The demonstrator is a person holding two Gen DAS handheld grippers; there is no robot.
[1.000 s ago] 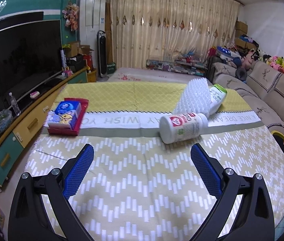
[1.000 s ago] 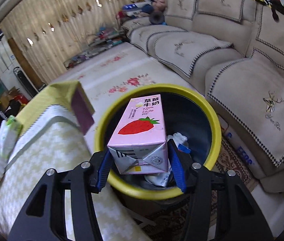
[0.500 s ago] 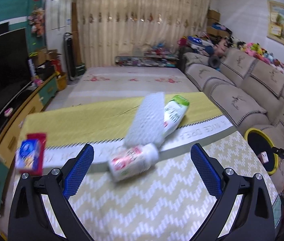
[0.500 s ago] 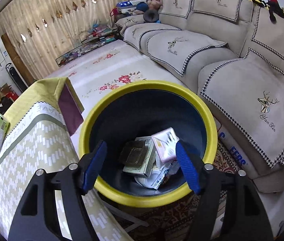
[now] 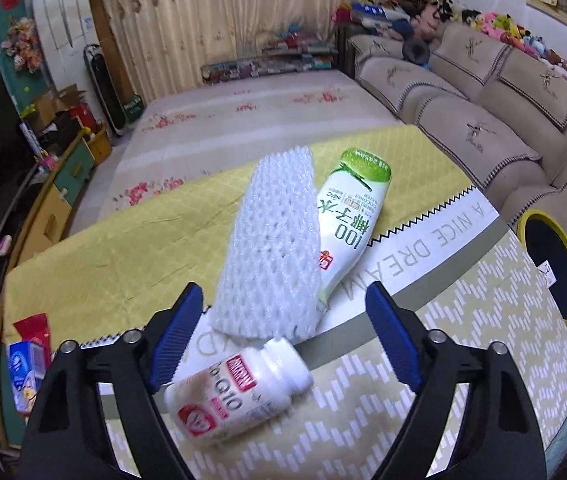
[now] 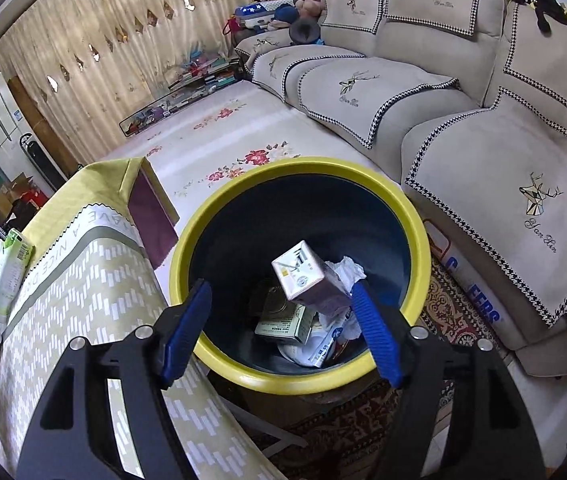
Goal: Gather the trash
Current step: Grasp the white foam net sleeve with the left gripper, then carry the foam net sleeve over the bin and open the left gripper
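Since a second ago the pink milk carton (image 6: 310, 280) left the right gripper (image 6: 279, 332) and now lies tilted inside the yellow-rimmed bin (image 6: 219, 216) on other trash; right jaws open, empty, hanging over the bin's near rim. Left gripper (image 5: 283, 340) swung across the table (image 5: 483, 360), so the white supplement bottle (image 5: 239, 392) now lies on its side between its blue pads, close to the left pad, cap toward the right; jaws closing, not yet pressing it. White foam net (image 5: 271, 256) and green coconut-water bottle (image 5: 347, 220) lie just beyond, touching each other.
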